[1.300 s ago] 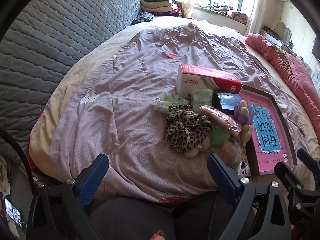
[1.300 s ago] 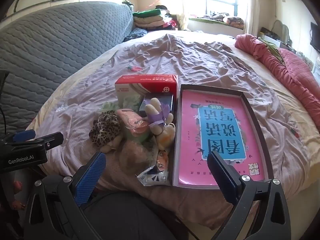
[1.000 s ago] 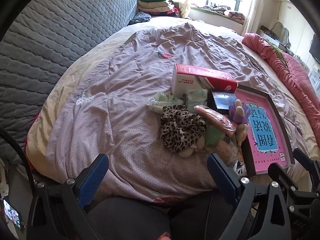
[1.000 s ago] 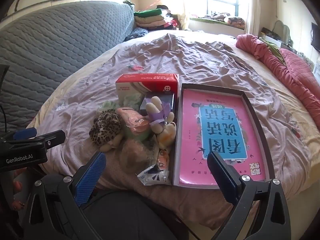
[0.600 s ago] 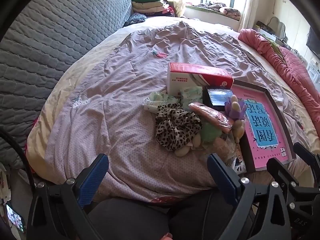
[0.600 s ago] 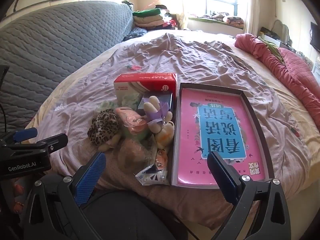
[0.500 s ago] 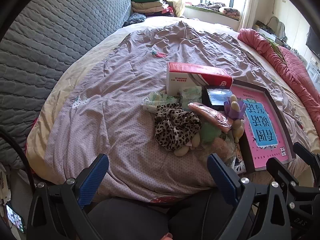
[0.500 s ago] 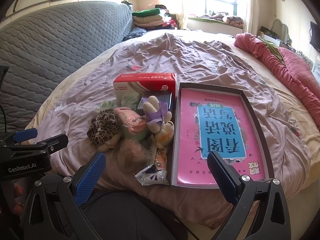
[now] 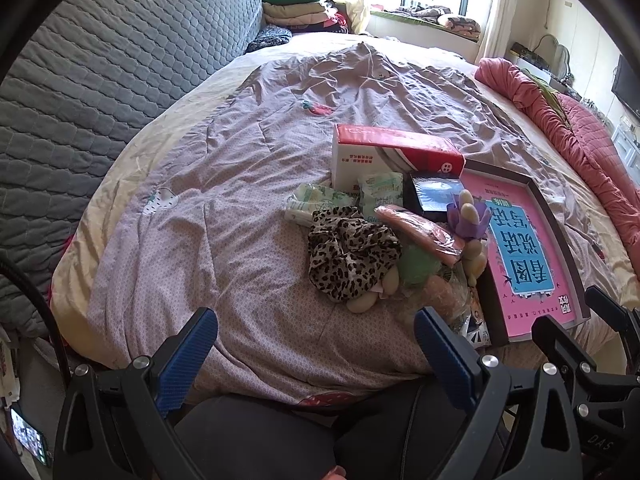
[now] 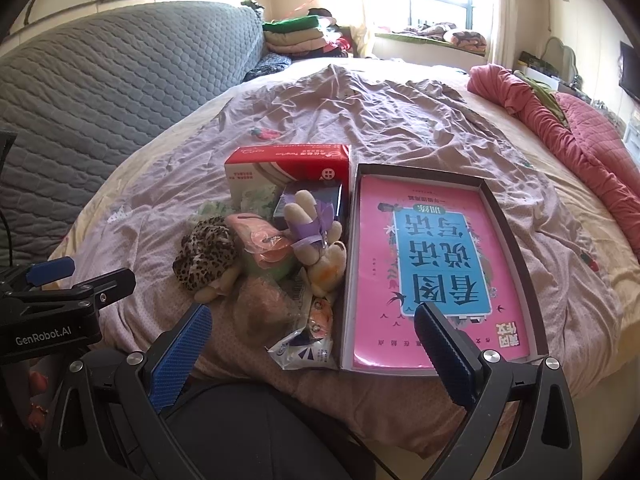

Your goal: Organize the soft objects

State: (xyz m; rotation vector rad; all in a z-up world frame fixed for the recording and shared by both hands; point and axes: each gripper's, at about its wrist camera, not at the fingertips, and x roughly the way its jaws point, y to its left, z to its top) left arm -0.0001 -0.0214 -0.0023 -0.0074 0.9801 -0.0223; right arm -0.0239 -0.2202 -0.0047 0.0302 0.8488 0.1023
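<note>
A heap of soft things lies on the bed's near edge: a leopard-print scrunchie (image 9: pixel 352 254) (image 10: pixel 208 250), a pink pouch (image 9: pixel 420 232) (image 10: pixel 260 236), a plush rabbit with a purple bow (image 9: pixel 468 216) (image 10: pixel 316 224) and several tissue packs (image 9: pixel 316 202). Beside the heap sits a dark box (image 9: pixel 560 256) (image 10: pixel 508 248) holding a pink and blue book (image 10: pixel 432 264). My left gripper (image 9: pixel 316 354) is open, low at the bed's edge, short of the scrunchie. My right gripper (image 10: pixel 312 354) is open too, in front of the heap and the box.
A red and white carton (image 9: pixel 392 156) (image 10: pixel 288 164) stands behind the heap, with a small black box (image 9: pixel 432 196) next to it. A grey quilted headboard (image 9: pixel 100 80) runs along the left. A rolled pink blanket (image 9: pixel 560 128) lies at right. The mauve quilt (image 9: pixel 200 220) spreads leftward.
Both grippers have drifted slightly, so the heap and the box sit a little more to the left in each view. Nothing was grasped; both stay open.
</note>
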